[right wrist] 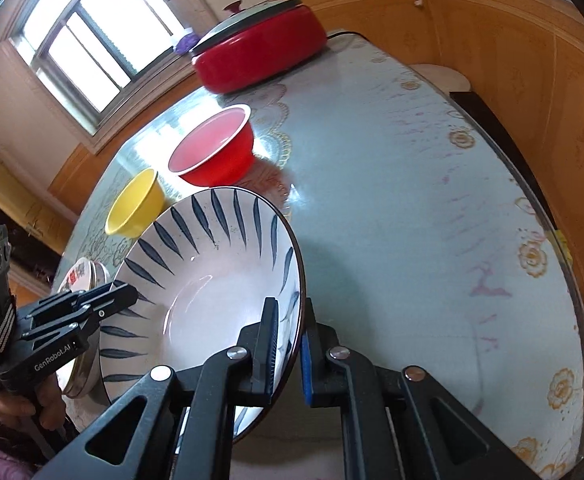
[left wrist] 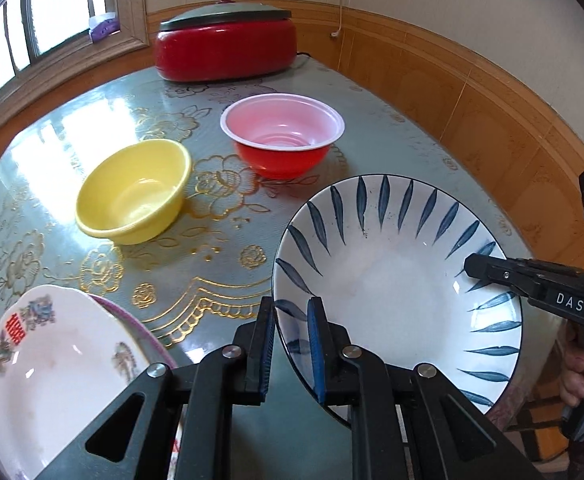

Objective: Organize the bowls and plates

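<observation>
A white deep plate with blue leaf strokes [left wrist: 392,280] [right wrist: 212,280] is held at the near side of the table, tilted in the right wrist view. My left gripper [left wrist: 292,312] [right wrist: 128,292] is shut on its left rim. On the opposite rim my right gripper [right wrist: 290,308] [left wrist: 468,268] is shut too. A yellow bowl [left wrist: 136,192] [right wrist: 136,204] and a red bowl with a white rim [left wrist: 284,136] [right wrist: 216,148] stand farther back. At the left lies a white plate with a red character [left wrist: 52,360] [right wrist: 78,276] on a pink-rimmed plate [left wrist: 132,320].
A red electric pot with a grey lid [left wrist: 228,44] [right wrist: 260,52] stands at the far end of the glass-topped table [left wrist: 180,272] [right wrist: 412,200]. Wood-panelled wall runs along the right. A pale stool [right wrist: 440,76] sits beyond the table's right edge.
</observation>
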### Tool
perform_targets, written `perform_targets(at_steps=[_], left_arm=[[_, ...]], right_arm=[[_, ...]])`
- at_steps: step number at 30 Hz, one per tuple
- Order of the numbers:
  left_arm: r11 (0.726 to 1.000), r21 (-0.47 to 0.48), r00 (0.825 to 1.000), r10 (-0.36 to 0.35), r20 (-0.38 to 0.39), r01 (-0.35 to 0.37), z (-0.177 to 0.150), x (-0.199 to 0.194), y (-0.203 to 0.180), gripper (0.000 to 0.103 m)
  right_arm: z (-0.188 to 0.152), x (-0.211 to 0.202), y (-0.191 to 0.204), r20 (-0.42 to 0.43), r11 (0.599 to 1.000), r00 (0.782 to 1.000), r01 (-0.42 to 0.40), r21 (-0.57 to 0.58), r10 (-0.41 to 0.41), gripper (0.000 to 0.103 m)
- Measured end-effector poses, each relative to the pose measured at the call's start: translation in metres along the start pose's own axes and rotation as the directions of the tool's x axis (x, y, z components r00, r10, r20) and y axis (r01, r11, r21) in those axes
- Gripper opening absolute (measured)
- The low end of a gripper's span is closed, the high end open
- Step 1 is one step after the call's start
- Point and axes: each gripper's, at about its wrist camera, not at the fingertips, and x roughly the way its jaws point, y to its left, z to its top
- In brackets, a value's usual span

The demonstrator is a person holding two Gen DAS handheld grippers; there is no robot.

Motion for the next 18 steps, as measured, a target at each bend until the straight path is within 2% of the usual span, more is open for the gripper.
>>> perform_targets(at_steps=[10, 14, 18], left_arm=[[0.999, 0.037, 0.999, 0.034, -0.003, -0.034, -0.008, -0.005, 0.004, 0.016], [1.0, 0.026, 1.0, 0.006, 0.012, -0.006, -0.007, -0.009, 0.011, 0.018], [0.999, 0.028, 0.999, -0.02, 0.028, 0.019, -0.006, -0.014, 0.015, 0.018]], right_arm=[[-0.008, 0.009, 0.016, -0.015, 0.999, 1.0, 0.022, -0.031, -0.022, 0.009], [-0.009, 0.011, 0.018, -0.022, 0.999, 0.999, 0.039, 0.01, -0.039, 0.009], [-0.007, 0.011, 0.02, -0.026, 0.997, 0.997, 0.072, 0.032, -0.071, 0.014]])
